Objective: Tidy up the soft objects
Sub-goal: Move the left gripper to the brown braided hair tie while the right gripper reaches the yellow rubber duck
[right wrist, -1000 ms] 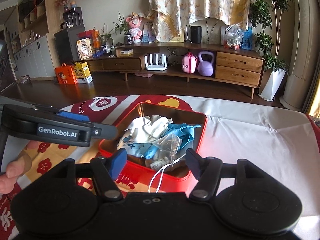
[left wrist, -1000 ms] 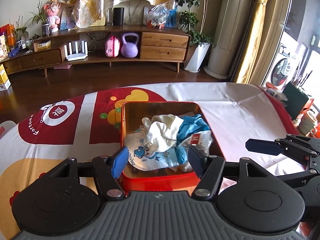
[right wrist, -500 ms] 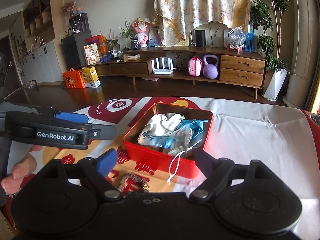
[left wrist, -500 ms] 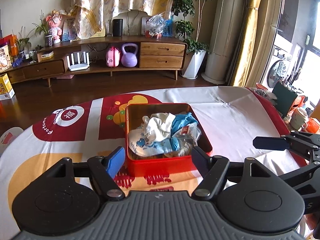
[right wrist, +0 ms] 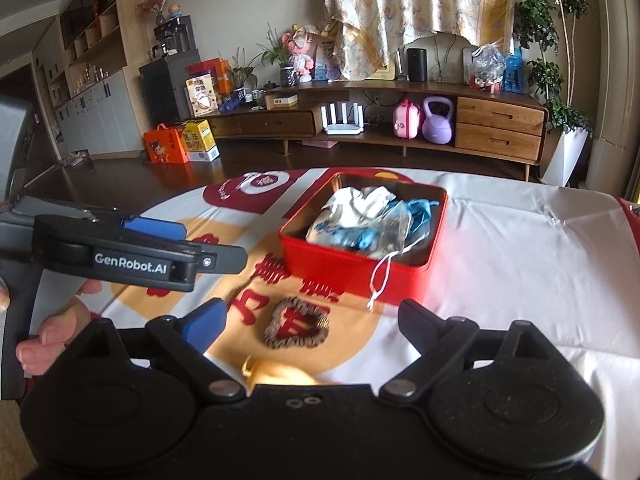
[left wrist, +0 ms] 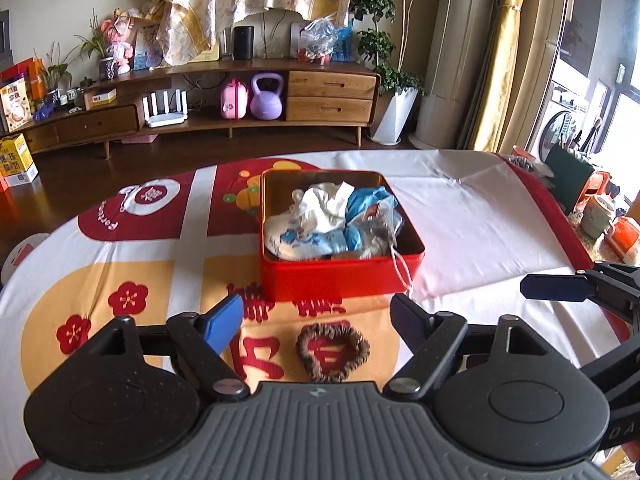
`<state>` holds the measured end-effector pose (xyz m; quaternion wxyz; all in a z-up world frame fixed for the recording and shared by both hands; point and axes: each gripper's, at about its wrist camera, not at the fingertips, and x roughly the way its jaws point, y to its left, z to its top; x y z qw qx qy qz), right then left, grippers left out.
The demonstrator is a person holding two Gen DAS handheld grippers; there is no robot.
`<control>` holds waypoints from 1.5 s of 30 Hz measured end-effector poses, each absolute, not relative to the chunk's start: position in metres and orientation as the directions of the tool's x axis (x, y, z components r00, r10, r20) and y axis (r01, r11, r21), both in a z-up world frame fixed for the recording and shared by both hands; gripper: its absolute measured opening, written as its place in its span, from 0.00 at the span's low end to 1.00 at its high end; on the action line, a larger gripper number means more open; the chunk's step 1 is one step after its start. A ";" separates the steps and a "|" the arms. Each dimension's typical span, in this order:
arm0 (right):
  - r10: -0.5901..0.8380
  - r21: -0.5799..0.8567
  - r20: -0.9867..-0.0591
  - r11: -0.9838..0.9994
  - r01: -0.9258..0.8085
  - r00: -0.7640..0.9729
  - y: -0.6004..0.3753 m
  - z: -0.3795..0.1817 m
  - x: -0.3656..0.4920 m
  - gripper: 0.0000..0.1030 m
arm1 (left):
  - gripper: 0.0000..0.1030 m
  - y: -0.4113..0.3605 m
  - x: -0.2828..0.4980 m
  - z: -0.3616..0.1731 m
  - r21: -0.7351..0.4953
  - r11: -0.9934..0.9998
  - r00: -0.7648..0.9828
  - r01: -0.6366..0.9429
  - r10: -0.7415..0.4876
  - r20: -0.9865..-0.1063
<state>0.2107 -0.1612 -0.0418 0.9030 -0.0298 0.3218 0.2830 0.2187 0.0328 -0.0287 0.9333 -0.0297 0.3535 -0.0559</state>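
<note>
Two grippers: left gripper [left wrist: 318, 314] and right gripper [right wrist: 310, 318], both spread wide, holding nothing.
Table [left wrist: 480, 232]: covered with a red, white and yellow cloth.
Red tin [left wrist: 340, 276]: mid-table, filled with white and blue soft items [left wrist: 332, 220]; a white cord [right wrist: 380, 276] hangs over its front wall.
Scrunchie [left wrist: 332, 350]: brown, on the cloth just before the tin, between the left gripper's fingers.

Daylight from right-side window [left wrist: 624, 92], glare there; fisheye bending edges; foreground slightly soft.

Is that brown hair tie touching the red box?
Apart. The left wrist view shows a strip of tablecloth between the hair tie and the red box.
</note>
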 end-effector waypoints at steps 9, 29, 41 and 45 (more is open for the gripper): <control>0.527 0.113 -0.618 0.794 -0.597 0.584 -0.150 -0.066 0.197 1.00 | 0.80 0.031 0.213 -0.055 -0.079 0.994 0.717 0.080 -0.113 -0.687; 0.509 0.012 -0.693 0.716 -0.698 0.511 -0.118 -0.123 0.201 0.99 | 0.80 0.028 0.245 -0.129 -0.096 0.992 0.593 0.084 -0.127 -0.795; 0.523 -0.020 -0.705 0.660 -0.751 0.478 -0.110 -0.131 0.228 0.89 | 0.81 0.032 0.269 -0.131 -0.119 0.987 0.587 0.112 -0.162 -0.793; 0.534 -0.029 -0.706 0.635 -0.772 0.465 -0.110 -0.133 0.228 0.86 | 0.81 0.034 0.268 -0.127 -0.138 0.982 0.595 0.131 -0.189 -0.781</control>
